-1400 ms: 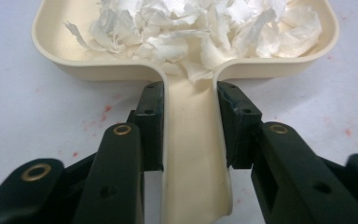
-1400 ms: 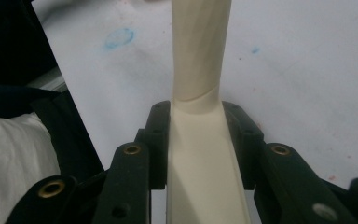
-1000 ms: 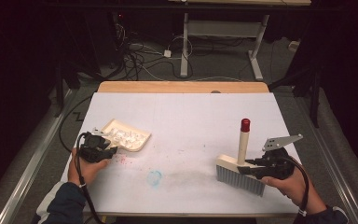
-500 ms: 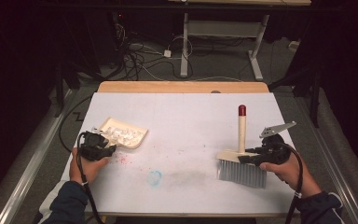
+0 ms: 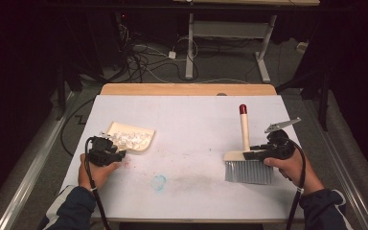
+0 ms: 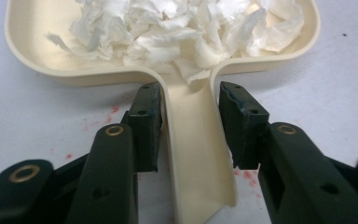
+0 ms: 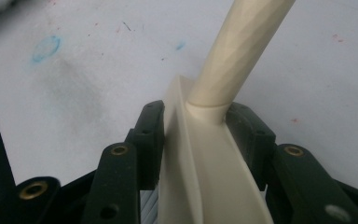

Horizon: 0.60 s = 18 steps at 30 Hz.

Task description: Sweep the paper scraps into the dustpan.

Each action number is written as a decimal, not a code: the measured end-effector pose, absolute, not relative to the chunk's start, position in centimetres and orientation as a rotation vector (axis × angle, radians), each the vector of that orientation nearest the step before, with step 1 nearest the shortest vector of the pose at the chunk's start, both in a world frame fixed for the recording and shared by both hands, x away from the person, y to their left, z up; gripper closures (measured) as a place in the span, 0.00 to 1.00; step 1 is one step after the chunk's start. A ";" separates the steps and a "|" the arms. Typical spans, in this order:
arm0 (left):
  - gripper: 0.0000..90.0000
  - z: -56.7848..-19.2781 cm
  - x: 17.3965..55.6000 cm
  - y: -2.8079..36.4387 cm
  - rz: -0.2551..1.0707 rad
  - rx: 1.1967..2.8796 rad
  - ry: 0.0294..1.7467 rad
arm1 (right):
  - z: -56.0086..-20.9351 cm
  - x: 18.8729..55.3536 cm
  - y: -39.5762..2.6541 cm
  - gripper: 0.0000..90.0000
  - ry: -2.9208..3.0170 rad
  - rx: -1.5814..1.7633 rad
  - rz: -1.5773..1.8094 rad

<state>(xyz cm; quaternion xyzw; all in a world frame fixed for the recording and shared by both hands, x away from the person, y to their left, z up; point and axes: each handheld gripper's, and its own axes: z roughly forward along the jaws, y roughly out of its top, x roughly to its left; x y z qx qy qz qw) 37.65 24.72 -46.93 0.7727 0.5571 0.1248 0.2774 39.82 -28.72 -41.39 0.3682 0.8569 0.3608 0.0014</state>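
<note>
A cream dustpan (image 5: 115, 128) full of white paper scraps (image 5: 132, 139) lies at the left of the white table (image 5: 196, 120). Its handle (image 6: 191, 149) runs between the jaws of my left gripper (image 5: 117, 154) (image 6: 189, 93), which have just been opening, and a thin gap shows at the right pad. At the right, a cream brush (image 5: 243, 129) with a red-tipped handle and grey bristles (image 5: 249, 172) rests on the table. My right gripper (image 5: 249, 154) (image 7: 196, 109) straddles the brush's head block (image 7: 200, 163). Its jaws have just been opening and stand slack beside the block.
A blue smudge (image 5: 159, 182) and red specks (image 5: 124, 165) mark the table near its front. A wooden strip (image 5: 187, 89) edges the far side. Beyond it, cables (image 5: 143, 52) and a desk frame (image 5: 230, 28) are on the floor.
The brush handle has leaned away from me, its red tip moving toward the far edge, and the right hand has shifted that way with it. The left hand and dustpan stayed put.
</note>
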 end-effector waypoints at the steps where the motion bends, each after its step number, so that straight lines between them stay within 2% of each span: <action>1: 0.63 -46.9 37.6 24.6 0.331 2.073 1.492 | -41.4 39.9 -28.8 0.66 2.686 1.166 1.134; 16: 0.58 -46.4 36.0 23.0 0.308 2.133 1.384 | -41.3 41.4 -29.4 0.62 2.635 1.224 1.117; 17: 0.57 -46.4 35.8 22.8 0.308 2.134 1.375 | -41.3 41.5 -29.6 0.63 2.622 1.229 1.100; 18: 0.57 -46.3 35.7 22.6 0.307 2.139 1.364 | -41.3 41.7 -29.8 0.69 2.610 1.215 1.100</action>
